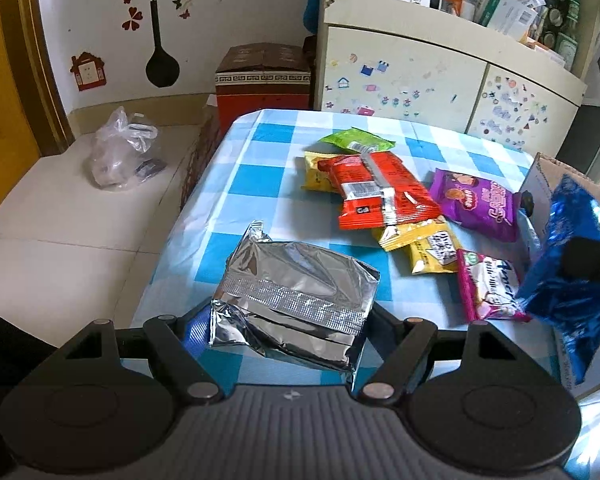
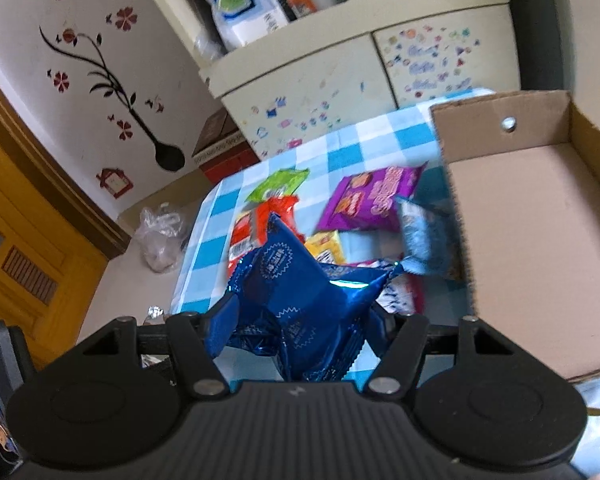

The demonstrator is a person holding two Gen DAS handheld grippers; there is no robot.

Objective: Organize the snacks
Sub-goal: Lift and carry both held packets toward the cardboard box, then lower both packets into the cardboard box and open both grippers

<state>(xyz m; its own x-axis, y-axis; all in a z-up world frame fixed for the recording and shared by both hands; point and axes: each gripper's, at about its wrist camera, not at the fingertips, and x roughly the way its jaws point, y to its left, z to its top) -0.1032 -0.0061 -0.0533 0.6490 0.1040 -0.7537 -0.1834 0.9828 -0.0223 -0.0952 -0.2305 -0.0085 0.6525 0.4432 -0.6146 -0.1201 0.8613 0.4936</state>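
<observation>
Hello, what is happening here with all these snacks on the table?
A person is sorting snacks with a handheld gripper in each hand. The left gripper holds a silver foil packet above the checked tablecloth. The right gripper holds a blue packet beside an open cardboard box, which looks empty. Several other packets lie loose on the table.

black ribbed claw (image 1: 288,316) housing, round side discs, silver pivot screws, blue finger pads (image 2: 220,330)

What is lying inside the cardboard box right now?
The cardboard box shows only bare floor and walls, no snacks. Its near corner is cut off by the right gripper, which holds a blue packet.
</observation>
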